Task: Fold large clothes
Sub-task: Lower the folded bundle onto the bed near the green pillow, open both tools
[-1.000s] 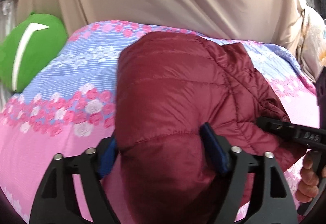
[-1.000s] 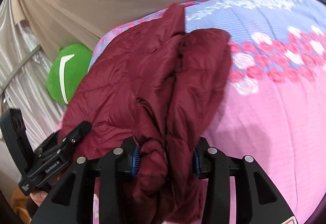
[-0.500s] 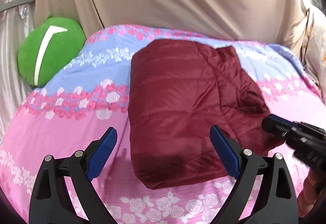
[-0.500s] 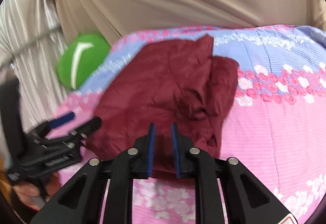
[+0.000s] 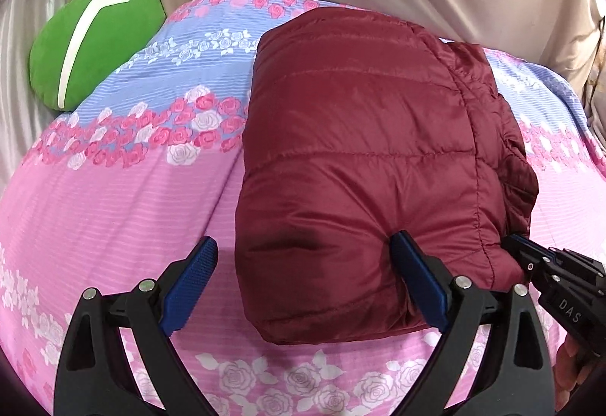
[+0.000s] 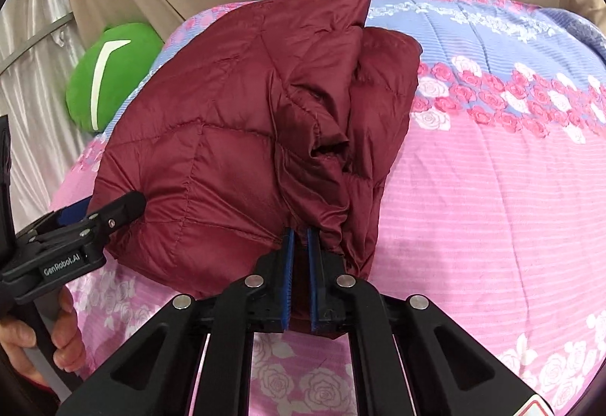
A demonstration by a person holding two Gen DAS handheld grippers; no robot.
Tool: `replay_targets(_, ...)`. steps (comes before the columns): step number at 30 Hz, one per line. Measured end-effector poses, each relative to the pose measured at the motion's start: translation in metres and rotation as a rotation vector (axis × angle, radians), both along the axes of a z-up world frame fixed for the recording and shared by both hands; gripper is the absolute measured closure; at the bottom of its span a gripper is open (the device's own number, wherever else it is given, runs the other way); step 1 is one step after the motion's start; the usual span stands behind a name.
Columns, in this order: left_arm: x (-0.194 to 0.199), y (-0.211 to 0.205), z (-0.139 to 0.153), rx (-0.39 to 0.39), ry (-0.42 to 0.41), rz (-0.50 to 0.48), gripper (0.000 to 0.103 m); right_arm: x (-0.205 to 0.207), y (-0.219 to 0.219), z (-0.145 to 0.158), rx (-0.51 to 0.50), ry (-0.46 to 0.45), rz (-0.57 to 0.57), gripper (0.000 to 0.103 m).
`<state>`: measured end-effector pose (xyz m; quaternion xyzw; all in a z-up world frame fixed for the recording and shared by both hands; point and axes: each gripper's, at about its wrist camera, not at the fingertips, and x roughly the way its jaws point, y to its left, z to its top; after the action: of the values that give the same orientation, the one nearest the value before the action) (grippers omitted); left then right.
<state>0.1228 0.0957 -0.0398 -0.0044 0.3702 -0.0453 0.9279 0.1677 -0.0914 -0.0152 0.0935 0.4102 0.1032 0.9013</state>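
Both grippers return to the folded maroon down jacket [image 5: 360, 158] on the floral bedspread [image 5: 113, 196]
Half a second ago clear, the left gripper [image 5: 303, 279] now straddles its near edge, jaws wide, holding nothing; the right gripper [image 6: 298, 264], nearly closed, pinches a loose fold, apparently tidying

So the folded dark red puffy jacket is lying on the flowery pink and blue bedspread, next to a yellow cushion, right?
Nearly. The folded dark red puffy jacket does lie on the flowery pink and blue bedspread, but the round cushion beside it is green with a white stripe, not yellow. The left wrist view shows it clearly.
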Motion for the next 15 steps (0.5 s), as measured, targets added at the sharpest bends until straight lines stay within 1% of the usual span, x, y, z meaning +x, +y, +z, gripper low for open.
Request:
replay_targets(3, -0.004, -0.001, 0.002, -0.006, 0.003, 0.004, 0.012, -0.007, -0.001, 0.009, -0.004, 0.003, -0.023, 0.099)
replay_targets(5, -0.010, -0.003, 0.003, -0.005, -0.002, 0.006, 0.012, -0.017, -0.001, 0.021, -0.001, -0.022, -0.039, 0.094)
replay_targets(7, -0.016, -0.004, 0.005, -0.010, -0.008, 0.011, 0.013, -0.029, 0.001, 0.032, -0.007, -0.054, -0.047, 0.093)
replay_targets(9, -0.022, -0.006, 0.005, -0.014, -0.010, 0.014, 0.013, -0.037, 0.001, 0.039, -0.001, -0.076, -0.050, 0.090)
replay_targets(11, -0.027, -0.009, 0.004, -0.020, -0.008, 0.011, 0.013, -0.037, 0.004, 0.037, -0.012, -0.063, -0.037, 0.089)
replay_targets(12, -0.028, -0.011, 0.003, -0.015, -0.007, 0.012, 0.013, -0.034, 0.006, 0.031, -0.030, -0.050, -0.036, 0.089)
replay_targets(15, -0.030, -0.014, -0.002, -0.005, 0.003, 0.012, 0.013, -0.024, 0.008, 0.013, -0.037, 0.005, -0.023, 0.091)
